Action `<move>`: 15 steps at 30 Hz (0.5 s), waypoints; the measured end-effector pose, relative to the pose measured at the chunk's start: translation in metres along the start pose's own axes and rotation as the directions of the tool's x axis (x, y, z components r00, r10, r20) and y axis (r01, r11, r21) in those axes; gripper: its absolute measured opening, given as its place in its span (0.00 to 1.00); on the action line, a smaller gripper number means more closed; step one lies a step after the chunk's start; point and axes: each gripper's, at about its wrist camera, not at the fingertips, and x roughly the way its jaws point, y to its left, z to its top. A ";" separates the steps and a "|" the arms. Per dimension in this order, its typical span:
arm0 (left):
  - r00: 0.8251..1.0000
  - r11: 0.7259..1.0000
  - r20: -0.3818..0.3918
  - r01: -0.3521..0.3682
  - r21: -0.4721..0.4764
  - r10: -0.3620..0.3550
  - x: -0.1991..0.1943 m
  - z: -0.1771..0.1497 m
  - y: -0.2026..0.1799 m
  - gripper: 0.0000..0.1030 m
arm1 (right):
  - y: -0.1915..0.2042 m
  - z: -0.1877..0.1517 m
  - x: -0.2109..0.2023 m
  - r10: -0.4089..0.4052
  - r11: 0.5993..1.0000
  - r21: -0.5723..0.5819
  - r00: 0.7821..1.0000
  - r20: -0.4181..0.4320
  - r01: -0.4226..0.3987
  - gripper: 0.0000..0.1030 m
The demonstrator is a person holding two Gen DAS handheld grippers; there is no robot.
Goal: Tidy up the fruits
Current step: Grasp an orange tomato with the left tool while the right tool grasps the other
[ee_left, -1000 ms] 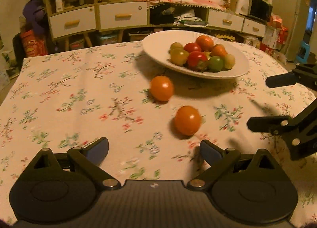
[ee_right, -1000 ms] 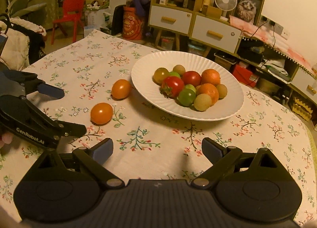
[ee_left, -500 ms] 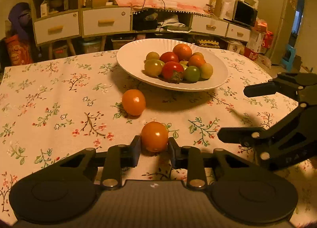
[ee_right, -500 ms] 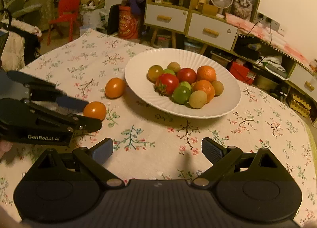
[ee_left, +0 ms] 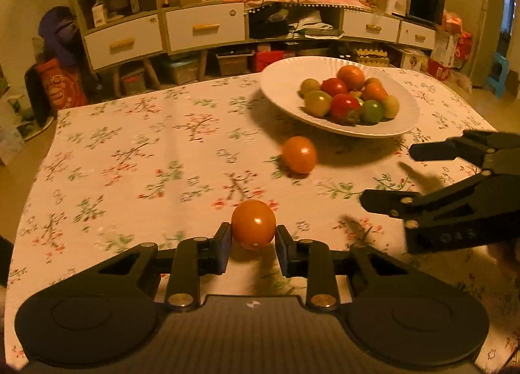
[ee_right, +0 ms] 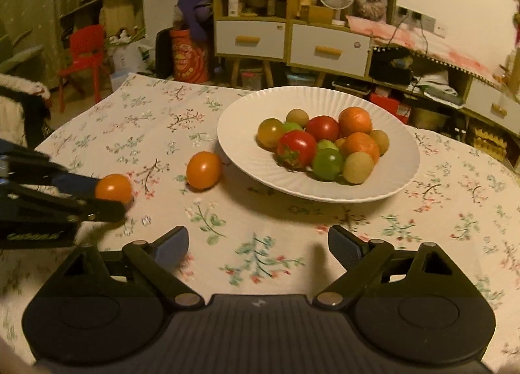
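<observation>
Floral tablecloth (ee_left: 136, 159) below: your left gripper (ee_left: 253, 244) clamps the orange tomato (ee_left: 253, 224); carry it ahead-right to the plate (ee_left: 403, 120). The right gripper (ee_right: 258, 245) is empty, jaws apart and just narrowing.

Table (ee_right: 373, 231) is covered edge to edge with a pale floral cloth (ee_left: 136, 159). Directly on it: a white ribbed plate (ee_right: 395, 175) heaped with small red, orange, green and yellowish fruit, toward the far side, and one loose orange tomato (ee_right: 204, 170) just beside the plate's rim, not touching it.
</observation>
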 end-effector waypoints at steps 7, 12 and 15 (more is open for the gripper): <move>1.000 0.999 -0.013 0.015 -0.048 -0.016 -0.006 -0.005 0.018 0.23 | 0.024 0.005 0.020 0.006 0.999 0.054 1.000 -0.004 -0.005 0.73; 0.999 0.995 -0.024 0.034 -0.098 -0.037 -0.004 -0.006 0.027 0.23 | 0.037 0.008 0.029 0.005 0.998 0.056 1.000 0.008 -0.005 0.69; 0.998 0.991 -0.025 0.047 -0.122 -0.050 -0.004 -0.005 0.031 0.23 | 0.043 0.011 0.034 -0.002 0.999 0.045 1.000 0.022 0.001 0.66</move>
